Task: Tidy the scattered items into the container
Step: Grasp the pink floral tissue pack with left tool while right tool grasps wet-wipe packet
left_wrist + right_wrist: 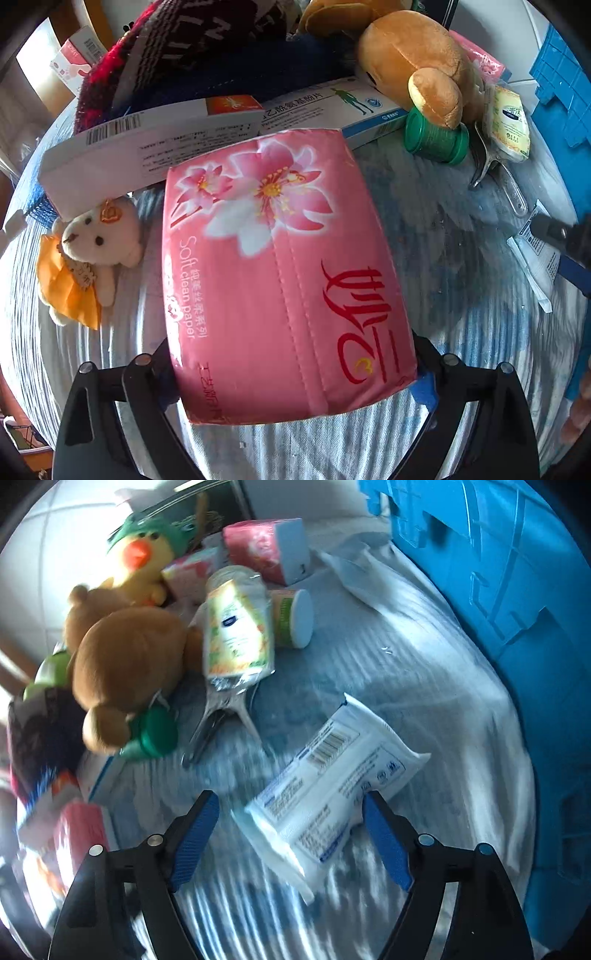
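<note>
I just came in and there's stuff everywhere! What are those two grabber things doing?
A person is tidying with a grabber in each hand. The left gripper is clamped on a pink tissue pack, held above the striped cloth. The right gripper is open, its fingers either side of a white wipes packet lying on the cloth. The blue container waits beside it. Teddy bears, boxes and bottles are still scattered around.

The pink tissue pack [284, 273] hides the left gripper's fingertips. Left of the right gripper [290, 834], the boxes [74, 834] blur; the blue container [517, 590] beyond runs off-frame.
</note>
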Demonstrator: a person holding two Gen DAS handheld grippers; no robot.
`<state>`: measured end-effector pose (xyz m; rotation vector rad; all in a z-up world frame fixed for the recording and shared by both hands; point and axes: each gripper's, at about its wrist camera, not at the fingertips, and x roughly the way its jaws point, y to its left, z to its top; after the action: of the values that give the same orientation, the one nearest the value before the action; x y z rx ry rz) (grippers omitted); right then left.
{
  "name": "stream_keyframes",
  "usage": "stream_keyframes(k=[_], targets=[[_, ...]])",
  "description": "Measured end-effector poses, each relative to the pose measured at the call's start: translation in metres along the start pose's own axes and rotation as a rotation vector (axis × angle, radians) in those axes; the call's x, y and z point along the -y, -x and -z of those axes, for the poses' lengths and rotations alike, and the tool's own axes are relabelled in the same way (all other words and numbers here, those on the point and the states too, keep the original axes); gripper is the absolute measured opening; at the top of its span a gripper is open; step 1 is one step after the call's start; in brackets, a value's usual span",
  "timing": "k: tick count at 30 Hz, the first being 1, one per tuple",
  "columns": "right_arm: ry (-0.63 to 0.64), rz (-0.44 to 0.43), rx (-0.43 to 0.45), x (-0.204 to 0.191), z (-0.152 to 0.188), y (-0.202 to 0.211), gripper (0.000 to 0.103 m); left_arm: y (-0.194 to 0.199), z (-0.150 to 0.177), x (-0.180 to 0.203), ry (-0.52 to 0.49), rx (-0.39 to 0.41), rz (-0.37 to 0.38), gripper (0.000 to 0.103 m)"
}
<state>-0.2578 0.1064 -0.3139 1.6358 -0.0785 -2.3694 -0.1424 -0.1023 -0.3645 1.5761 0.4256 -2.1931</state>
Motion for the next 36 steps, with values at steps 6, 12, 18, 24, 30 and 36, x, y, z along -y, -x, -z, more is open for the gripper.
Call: stream_keyframes(k=[6,12,18,24,30,36], targets=[[0.135,0.073,-0.039,-0.014,0.012,-0.010,0.057,0.002,0.002,-0.009,-0.011,0.003,0.008,0.096],[0.340,0.067,-0.064,-0.040,0.049,0.014,0.065,0.005,0.006,-0.018,-0.009,0.010,0.007,0.096],[0.292,0.069,-0.065,-0.047,0.049,0.028,0.067,0.010,0.013,-0.026,-0.008,0.015,0.002,0.096],[0.402,0.108,-0.043,-0.075,0.064,0.042,0.056,0.020,0.030,-0.025,-0.019,0.011,0.003,0.093],[0.485,0.067,-0.027,-0.079,0.098,0.062,0.050,0.038,0.051,-0.033,0.018,0.016,-0.014,0.092],[0.530,-0.003,0.061,-0.096,0.114,0.104,0.050,0.079,0.069,-0.056,0.032,0.084,-0.067,0.092]])
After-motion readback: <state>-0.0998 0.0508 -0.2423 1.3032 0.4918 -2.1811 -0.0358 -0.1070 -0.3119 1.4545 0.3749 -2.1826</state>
